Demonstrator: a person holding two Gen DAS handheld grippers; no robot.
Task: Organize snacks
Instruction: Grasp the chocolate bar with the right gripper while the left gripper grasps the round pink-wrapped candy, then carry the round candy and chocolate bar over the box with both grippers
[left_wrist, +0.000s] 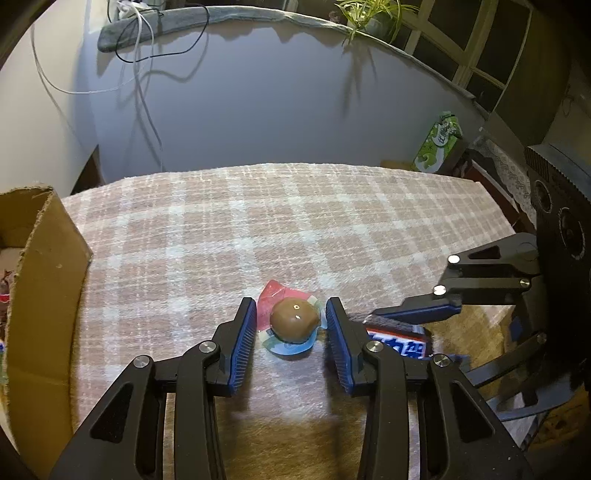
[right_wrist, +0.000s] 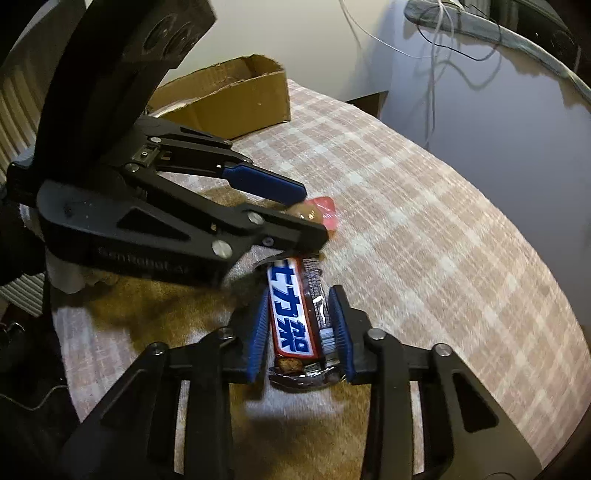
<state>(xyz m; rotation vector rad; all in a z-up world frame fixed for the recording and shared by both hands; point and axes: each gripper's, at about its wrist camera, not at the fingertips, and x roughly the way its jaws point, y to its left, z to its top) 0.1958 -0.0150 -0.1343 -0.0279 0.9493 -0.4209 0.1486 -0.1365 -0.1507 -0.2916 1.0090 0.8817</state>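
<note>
A pink-and-white checked tablecloth is covering the table, with a brown cardboard box sitting at its left edge. The right gripper is clamping a blue-and-white wrapped chocolate bar. The left gripper is straddling a brown round sweet on its pink wrapper (pads close beside it, seemingly not pressing).
</note>
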